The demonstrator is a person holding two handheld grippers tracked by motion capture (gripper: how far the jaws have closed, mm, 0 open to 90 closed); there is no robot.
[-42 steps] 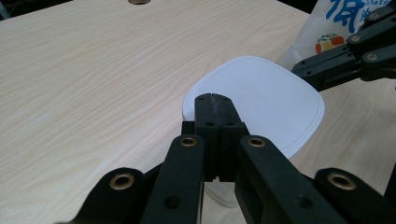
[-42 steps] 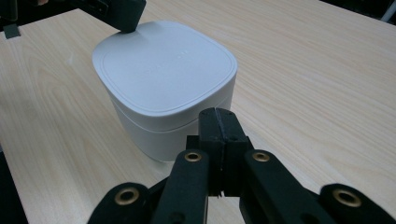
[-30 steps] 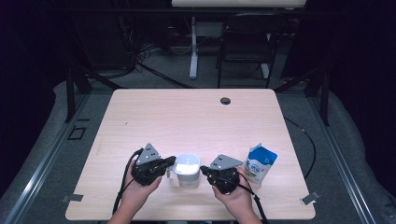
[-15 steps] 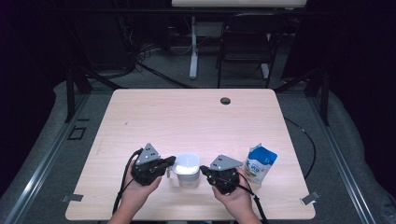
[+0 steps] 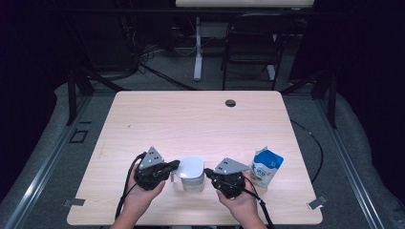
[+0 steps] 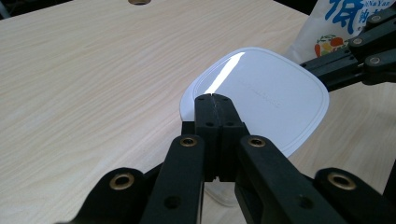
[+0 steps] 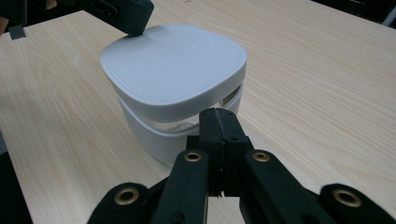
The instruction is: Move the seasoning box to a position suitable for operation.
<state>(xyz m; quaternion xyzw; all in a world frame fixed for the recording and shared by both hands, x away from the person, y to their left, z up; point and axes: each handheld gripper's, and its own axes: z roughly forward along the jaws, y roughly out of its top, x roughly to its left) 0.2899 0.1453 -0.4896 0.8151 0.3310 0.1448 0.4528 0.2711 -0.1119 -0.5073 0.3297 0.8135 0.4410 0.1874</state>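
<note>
A white square container (image 5: 192,174) with a rounded lid (image 6: 261,93) stands near the table's front edge, between my two grippers. My left gripper (image 5: 176,165) is shut with nothing in it, and its tips (image 6: 214,96) rest at the lid's left rim. My right gripper (image 5: 207,171) is also shut and empty. Its tips (image 7: 218,113) sit against the container's right side, just under the lid (image 7: 173,65), where a gap shows between lid and body. In the right gripper view the left gripper (image 7: 126,16) touches the lid's far edge.
A blue and white pouch (image 5: 266,166) stands upright right of the right hand, close to the table's right front corner. A cable hole (image 5: 230,103) sits near the far edge of the wooden table (image 5: 191,124). Chairs and stands are beyond it.
</note>
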